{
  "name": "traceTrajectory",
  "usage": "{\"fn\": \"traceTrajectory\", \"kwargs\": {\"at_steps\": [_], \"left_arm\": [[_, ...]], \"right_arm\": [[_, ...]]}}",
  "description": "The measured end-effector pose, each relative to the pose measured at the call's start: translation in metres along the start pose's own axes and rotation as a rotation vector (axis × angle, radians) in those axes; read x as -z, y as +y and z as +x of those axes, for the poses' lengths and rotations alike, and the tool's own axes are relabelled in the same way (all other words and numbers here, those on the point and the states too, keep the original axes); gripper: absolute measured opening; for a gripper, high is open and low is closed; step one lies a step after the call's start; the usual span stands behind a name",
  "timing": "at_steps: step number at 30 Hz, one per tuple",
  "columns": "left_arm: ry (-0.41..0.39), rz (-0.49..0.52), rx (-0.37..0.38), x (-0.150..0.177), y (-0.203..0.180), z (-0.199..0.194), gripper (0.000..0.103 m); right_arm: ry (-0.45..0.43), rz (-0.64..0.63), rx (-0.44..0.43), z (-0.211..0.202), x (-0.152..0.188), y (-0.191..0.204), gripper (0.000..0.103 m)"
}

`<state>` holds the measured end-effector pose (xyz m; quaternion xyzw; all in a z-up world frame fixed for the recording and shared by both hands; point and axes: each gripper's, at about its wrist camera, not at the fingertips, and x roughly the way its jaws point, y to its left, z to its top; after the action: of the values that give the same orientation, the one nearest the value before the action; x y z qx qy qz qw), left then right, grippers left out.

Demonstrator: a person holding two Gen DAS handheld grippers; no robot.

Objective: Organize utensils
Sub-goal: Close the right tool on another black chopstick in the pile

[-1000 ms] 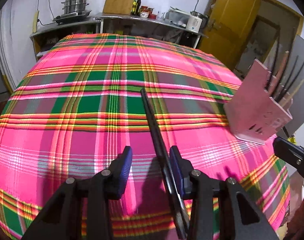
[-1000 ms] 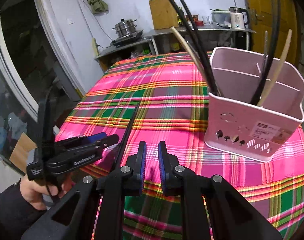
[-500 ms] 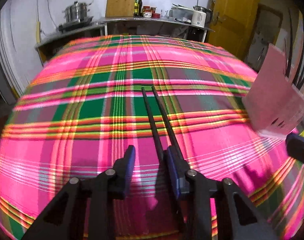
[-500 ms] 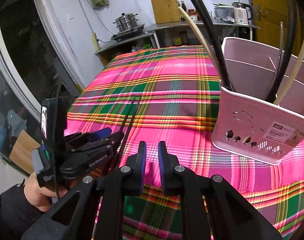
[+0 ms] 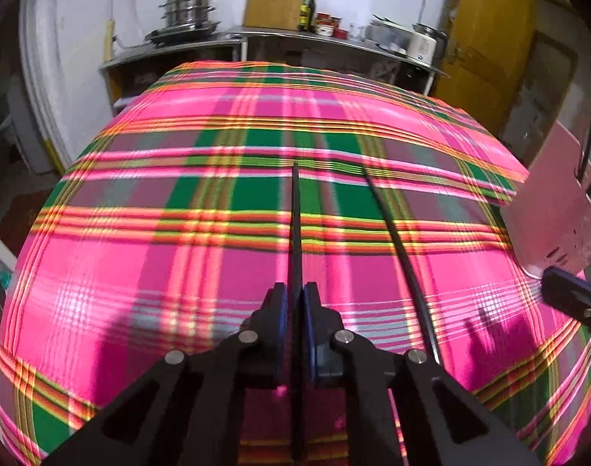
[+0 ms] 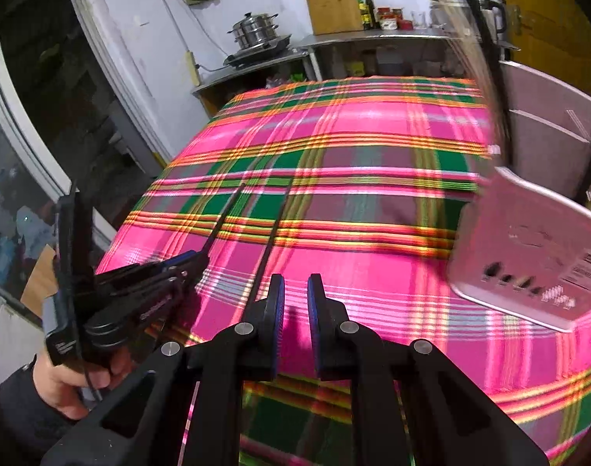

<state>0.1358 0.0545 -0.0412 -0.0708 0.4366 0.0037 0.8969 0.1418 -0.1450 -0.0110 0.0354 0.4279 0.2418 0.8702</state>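
Observation:
My left gripper [image 5: 294,306] is shut on a black chopstick [image 5: 295,225] that points forward over the plaid tablecloth [image 5: 179,272]. A second black chopstick [image 5: 396,240] lies on the cloth just to its right. The pink utensil holder [image 5: 559,202] stands at the right with several chopsticks in it. In the right wrist view, my right gripper [image 6: 296,306] is nearly closed and empty above the front edge of the table. The left gripper [image 6: 186,262] with its held chopstick [image 6: 225,213] is to its left, the lying chopstick [image 6: 270,239] between them, and the holder [image 6: 528,256] to the right.
A counter [image 5: 314,37] behind the table carries a steamer pot [image 5: 188,9], a cutting board, bottles and a kettle. A yellow door [image 5: 485,50] is at the back right. The table's edges fall away at left and front.
My left gripper has closed on one chopstick and shifted left with it, leaving the other on the cloth. The right gripper has moved so the holder sits further right.

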Motion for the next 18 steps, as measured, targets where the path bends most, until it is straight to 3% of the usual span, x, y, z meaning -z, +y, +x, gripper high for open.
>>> {"fn": "traceTrajectory", "kwargs": {"at_steps": [9, 18], "left_arm": [[0.022, -0.063, 0.069, -0.010, 0.023, 0.005, 0.012], [0.034, -0.029, 0.108, -0.026, 0.026, 0.018, 0.012]], "right_arm": [[0.056, -0.021, -0.021, 0.050, -0.017, 0.016, 0.012], [0.099, -0.015, -0.017, 0.087, -0.031, 0.023, 0.012]]}}
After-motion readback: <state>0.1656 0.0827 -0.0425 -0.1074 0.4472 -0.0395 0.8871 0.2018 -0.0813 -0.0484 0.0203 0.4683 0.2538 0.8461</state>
